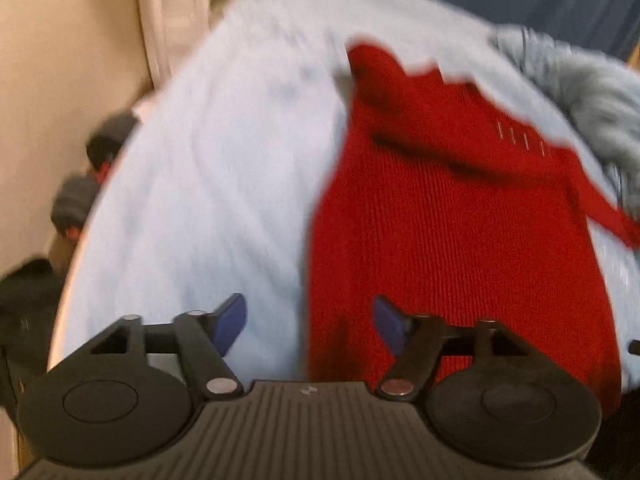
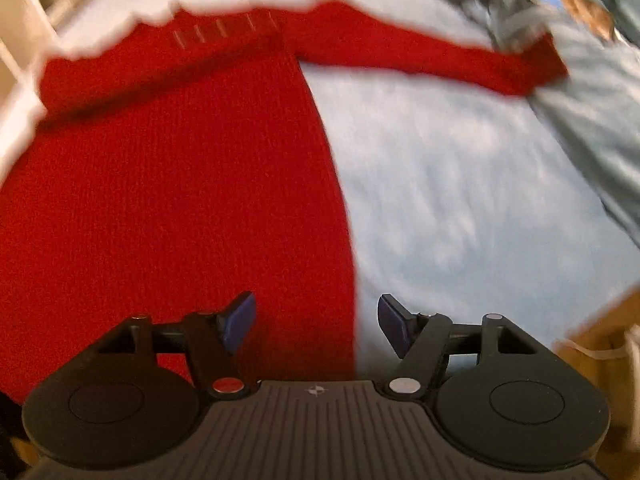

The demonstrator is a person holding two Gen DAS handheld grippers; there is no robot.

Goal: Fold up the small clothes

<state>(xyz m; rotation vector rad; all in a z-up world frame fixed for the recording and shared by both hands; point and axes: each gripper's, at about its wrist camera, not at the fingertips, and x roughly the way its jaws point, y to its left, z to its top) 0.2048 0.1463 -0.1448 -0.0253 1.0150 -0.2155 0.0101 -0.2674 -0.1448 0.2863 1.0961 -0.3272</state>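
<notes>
A red knit sweater [image 1: 460,240] lies flat, one sleeve [image 2: 420,54] stretched out sideways (the other folded across its chest).

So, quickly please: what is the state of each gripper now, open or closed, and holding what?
Left gripper: open, holding nothing, above the red sweater edge.
Right gripper: open, holding nothing.

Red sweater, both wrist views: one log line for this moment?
task: fold small clothes | red sweater flat on light blue cover, one sleeve folded across, other extended | left gripper open, empty | right gripper open, empty
</notes>
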